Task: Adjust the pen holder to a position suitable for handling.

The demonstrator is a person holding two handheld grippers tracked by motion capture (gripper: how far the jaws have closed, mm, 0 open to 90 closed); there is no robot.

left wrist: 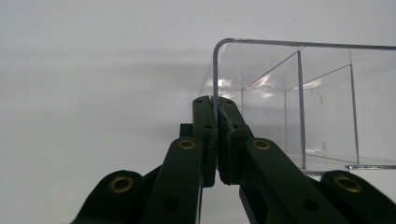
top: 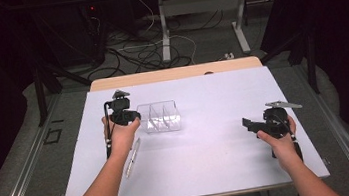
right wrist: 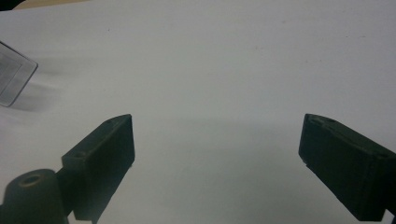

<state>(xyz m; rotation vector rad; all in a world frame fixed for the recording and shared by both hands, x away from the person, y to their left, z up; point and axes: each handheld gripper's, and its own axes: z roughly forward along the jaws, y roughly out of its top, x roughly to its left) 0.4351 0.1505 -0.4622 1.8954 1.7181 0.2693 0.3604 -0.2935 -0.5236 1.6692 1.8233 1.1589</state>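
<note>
clear organizer (left wrist: pixel 299 102) has its end wall pinched between the left gripper's (left wrist: pixel 215 108) closed fingers (left wrist: pixel 204 126); right gripper (right wrist: pixel 217 140) gapes empty.

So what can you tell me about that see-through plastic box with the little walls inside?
The clear plastic box looks like acrylic, with thin see-through walls, rounded corners and an open top. Upright dividers split it into compartments, and they look empty. It stands upright on the white table top, left of the middle. The left gripper is shut on its end wall, one black jaw inside and one outside. A thin silver pen lies nearby on the table, not touching it. The right gripper is well apart from it, open.
</note>
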